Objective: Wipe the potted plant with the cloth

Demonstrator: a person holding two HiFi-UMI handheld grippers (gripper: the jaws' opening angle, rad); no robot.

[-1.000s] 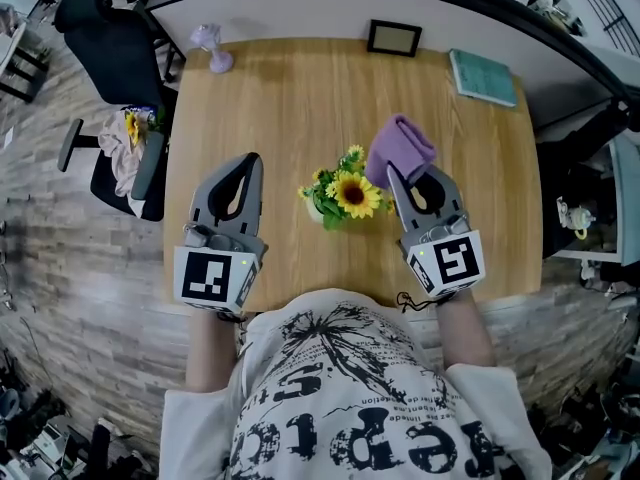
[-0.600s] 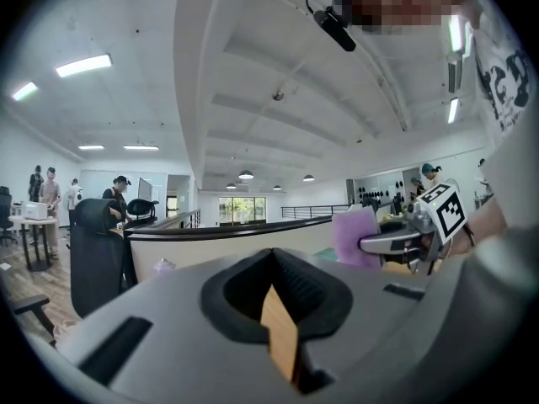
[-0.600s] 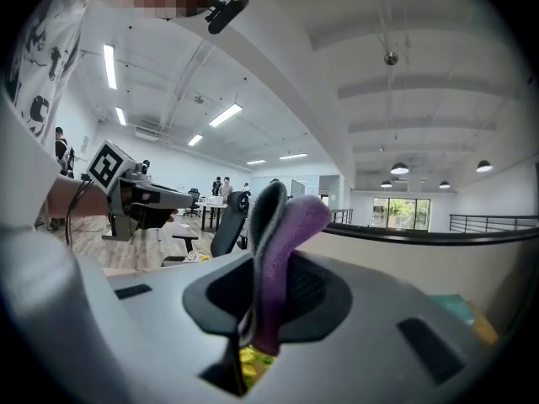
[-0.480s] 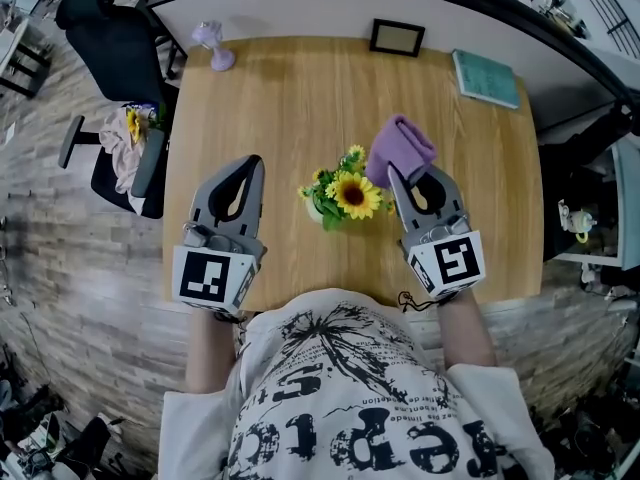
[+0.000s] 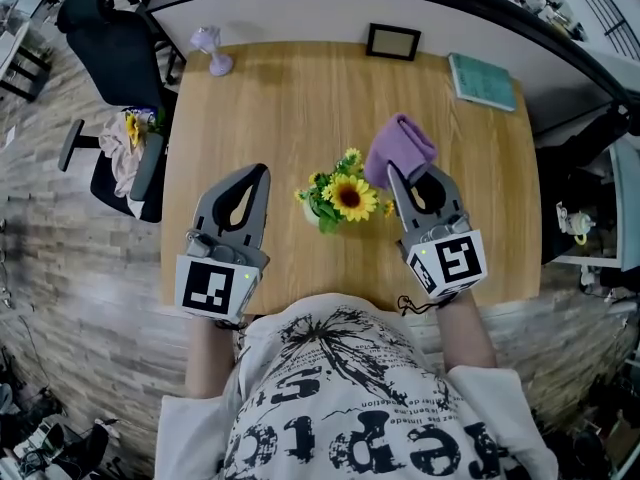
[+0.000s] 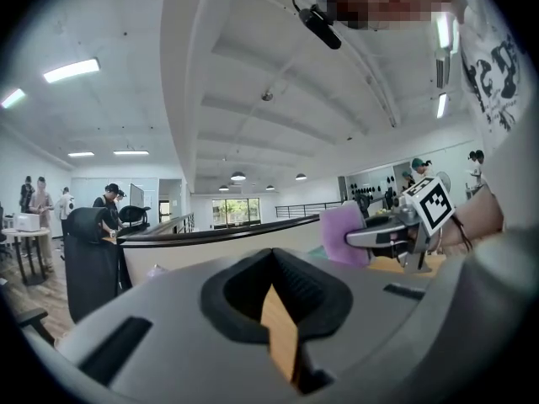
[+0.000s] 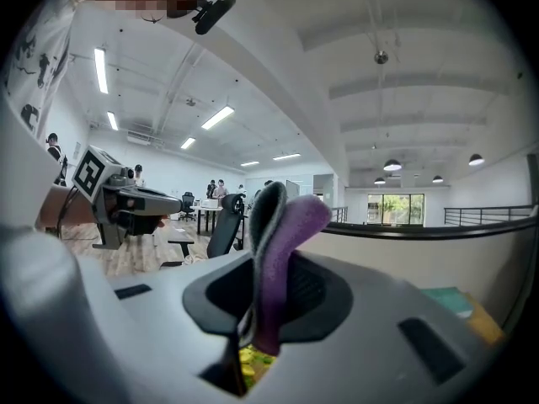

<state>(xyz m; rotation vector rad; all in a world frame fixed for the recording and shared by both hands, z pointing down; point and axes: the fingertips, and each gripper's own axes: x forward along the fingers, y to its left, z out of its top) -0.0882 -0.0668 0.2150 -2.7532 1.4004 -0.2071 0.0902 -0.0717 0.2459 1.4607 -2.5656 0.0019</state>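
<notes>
Head view | potted plant [image 5: 328, 208] holds sunflowers [image 5: 352, 196] | right gripper [image 5: 393, 172] pinches cloth [image 5: 400, 146] | left gripper [image 5: 263, 169] closed, empty

Potted plant [image 5: 343, 198], pot mostly hidden beneath its own flowers.

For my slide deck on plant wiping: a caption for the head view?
Right claw holds the purple cloth beside the potted plant on a wooden table; left claw shut, empty.
</notes>
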